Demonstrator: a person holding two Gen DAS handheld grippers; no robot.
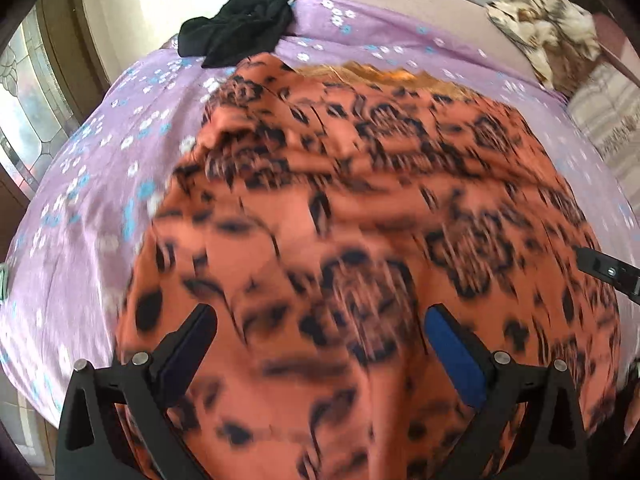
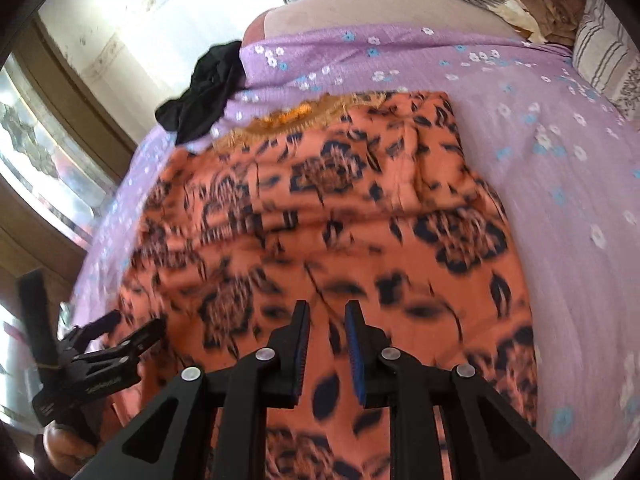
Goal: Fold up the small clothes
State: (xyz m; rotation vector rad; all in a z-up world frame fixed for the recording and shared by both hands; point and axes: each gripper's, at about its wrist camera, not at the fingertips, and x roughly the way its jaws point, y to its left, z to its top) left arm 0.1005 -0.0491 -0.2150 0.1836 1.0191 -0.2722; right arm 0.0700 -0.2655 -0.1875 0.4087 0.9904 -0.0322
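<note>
Both claws, left (image 1: 320, 344) wide open and right (image 2: 327, 356) narrowly open, hover over the orange garment (image 2: 340, 216).

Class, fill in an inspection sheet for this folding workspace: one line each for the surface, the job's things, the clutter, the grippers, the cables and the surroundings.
Surface: bed with a purple flowered sheet, wrinkled; bare mattress beyond its far edge.
Job's things: orange patterned garment spread flat on the sheet, lace trim at its far end.
Clutter: black cloth bunched at the far left edge of the sheet; crumpled patterned blanket at the far right; striped pillow on the right.
Grippers: left gripper wide open over the garment, holding nothing; right gripper narrowly open over the garment, holding nothing.
Cables: nothing seen.
Surroundings: window with patterned glass on the left; pale wall behind the bed.
</note>
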